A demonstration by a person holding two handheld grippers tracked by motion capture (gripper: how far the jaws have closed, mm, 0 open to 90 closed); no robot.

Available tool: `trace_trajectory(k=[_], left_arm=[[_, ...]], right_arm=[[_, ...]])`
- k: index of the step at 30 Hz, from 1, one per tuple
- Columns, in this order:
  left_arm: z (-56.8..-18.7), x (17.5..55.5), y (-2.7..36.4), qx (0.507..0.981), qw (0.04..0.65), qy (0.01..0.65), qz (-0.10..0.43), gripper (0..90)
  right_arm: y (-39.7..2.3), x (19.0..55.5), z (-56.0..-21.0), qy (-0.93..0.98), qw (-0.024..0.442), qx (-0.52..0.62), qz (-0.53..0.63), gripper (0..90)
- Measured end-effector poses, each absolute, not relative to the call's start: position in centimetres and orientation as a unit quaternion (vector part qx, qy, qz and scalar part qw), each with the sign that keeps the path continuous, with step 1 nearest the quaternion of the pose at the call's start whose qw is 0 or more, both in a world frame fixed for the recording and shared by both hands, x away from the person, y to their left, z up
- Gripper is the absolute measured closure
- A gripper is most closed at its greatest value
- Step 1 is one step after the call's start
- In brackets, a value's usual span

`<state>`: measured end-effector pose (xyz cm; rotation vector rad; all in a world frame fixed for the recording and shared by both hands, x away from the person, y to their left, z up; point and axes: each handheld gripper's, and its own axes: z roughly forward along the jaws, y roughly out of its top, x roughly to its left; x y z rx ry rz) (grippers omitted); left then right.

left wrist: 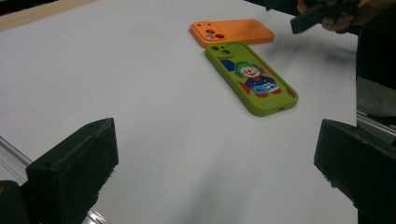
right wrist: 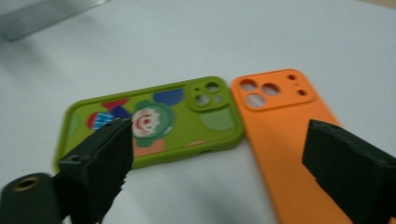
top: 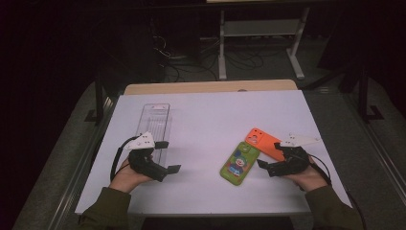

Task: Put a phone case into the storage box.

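Dim room, evenly lit tabletop, slightly blurred close-ups.

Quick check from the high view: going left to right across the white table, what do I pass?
Left hand-held gripper, with the clear plastic tray just behind it → green phone case with a clown picture → orange phone case → right hand-held gripper, jaws open over bare table beside the cases.

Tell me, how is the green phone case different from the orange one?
The green phone case has a clown picture on its back; the orange phone case is plain. The green one lies nearer the person, the orange one farther back, and they point different ways. Both lie flat, camera holes up, corners touching, on the white table.
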<state>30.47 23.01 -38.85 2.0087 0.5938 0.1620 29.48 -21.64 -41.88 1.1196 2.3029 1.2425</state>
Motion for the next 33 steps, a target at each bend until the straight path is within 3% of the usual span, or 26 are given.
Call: trace_trajectory(k=[15, 33], left_arm=[[-38.9, 30.5, 23.1, 0.829, 0.497, 0.246, 0.067, 0.0], [-38.9, 30.6, 23.2, 0.832, 0.492, 0.244, 0.070, 0.0]], right_arm=[[-20.6, 28.7, -42.3, 0.815, 0.132, 0.365, 0.431, 0.0], [-21.6, 33.5, -40.8, 0.864, 0.138, 0.354, 0.330, 0.0]])
